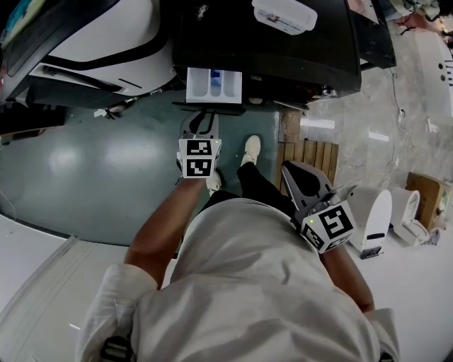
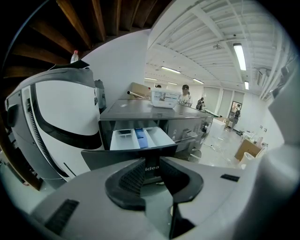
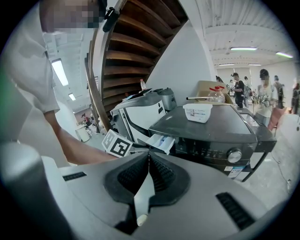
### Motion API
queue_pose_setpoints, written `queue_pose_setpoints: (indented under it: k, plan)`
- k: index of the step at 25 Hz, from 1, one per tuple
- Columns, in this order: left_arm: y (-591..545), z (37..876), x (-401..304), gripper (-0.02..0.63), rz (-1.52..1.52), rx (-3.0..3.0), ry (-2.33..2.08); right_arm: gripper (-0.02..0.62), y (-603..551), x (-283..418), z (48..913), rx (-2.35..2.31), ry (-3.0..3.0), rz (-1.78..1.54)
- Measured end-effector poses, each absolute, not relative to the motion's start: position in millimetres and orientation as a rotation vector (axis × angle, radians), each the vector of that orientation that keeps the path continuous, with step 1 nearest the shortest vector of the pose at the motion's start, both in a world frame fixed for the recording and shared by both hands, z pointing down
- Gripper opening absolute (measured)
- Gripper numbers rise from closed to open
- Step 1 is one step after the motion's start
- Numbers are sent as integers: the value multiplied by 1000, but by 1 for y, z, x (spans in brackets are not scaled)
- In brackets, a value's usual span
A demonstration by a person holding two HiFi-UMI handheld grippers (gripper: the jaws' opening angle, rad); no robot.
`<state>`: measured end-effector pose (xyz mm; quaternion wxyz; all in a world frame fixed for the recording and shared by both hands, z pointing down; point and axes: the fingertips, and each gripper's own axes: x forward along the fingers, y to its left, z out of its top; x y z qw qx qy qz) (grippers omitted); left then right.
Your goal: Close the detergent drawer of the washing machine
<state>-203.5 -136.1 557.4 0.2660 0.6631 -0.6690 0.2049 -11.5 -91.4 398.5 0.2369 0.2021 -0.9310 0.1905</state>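
Note:
The dark washing machine has its white detergent drawer pulled out, with a blue divider inside. My left gripper is just in front of the drawer's dark front panel. It is open: the jaws stand apart and the panel's print shows through the gap, with nothing pressed between the pads. In the left gripper view the open drawer lies straight ahead of the left gripper. My right gripper is held back to the right, shut and empty; its tips meet, and the drawer shows beyond them.
A white lidded tub sits on the machine's top. A large white machine stands to the left. A wooden pallet, white appliances and a cardboard box are on the right. Several people stand far back.

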Motion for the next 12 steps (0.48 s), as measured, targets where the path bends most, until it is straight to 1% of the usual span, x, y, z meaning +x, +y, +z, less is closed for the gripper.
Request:
queue_pose_setpoints:
  k: [12]
  plan:
    - [-163, 555, -213, 101, 553, 1768, -1828, 8, -116, -10, 396, 539, -2547, 515]
